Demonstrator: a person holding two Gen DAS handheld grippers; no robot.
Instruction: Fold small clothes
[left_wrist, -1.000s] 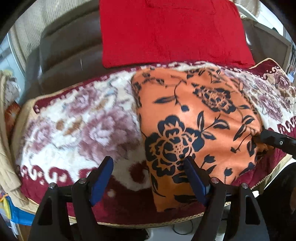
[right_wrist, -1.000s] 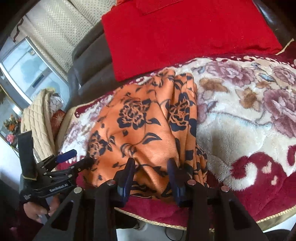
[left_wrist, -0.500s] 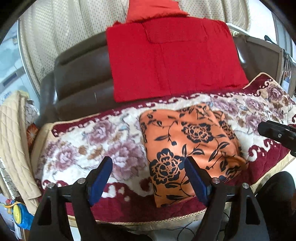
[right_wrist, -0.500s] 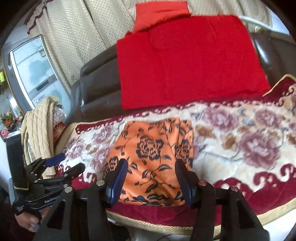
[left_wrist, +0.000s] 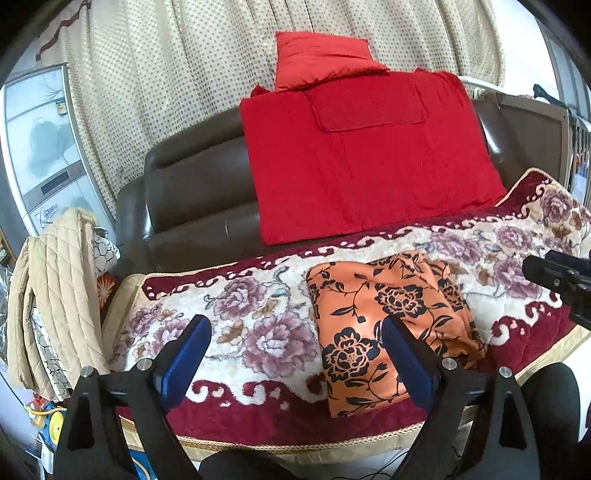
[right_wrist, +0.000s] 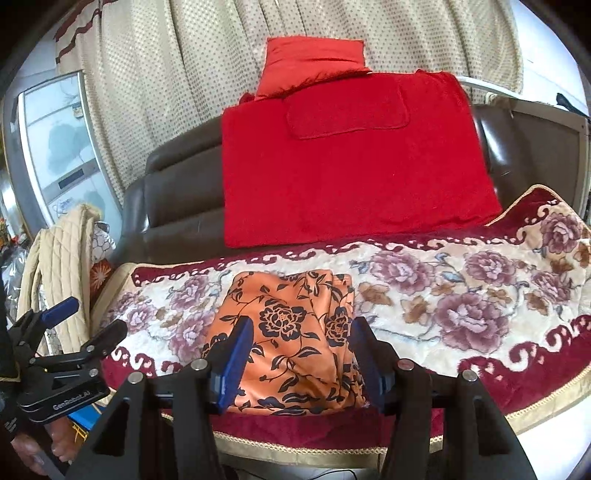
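Garment: orange cloth with black flower print (left_wrist: 388, 325), folded into a rough rectangle, lying flat near the front edge of the floral blanket (left_wrist: 258, 325).
Left gripper (left_wrist: 295, 354): jaws spread wide, having just been opening; nothing between the blue pads; held above the blanket, clear of the cloth.
Right gripper (right_wrist: 301, 354): jaws parted, having opened within the last moments; nothing gripped; raised over the cloth.
Blanket: covers the seat of a dark brown sofa (left_wrist: 192, 199).
Backrest: 1 red throw (left_wrist: 369, 162), 1 red cushion (left_wrist: 321, 59) above it.
Backdrop: dotted beige curtain (left_wrist: 166, 92).
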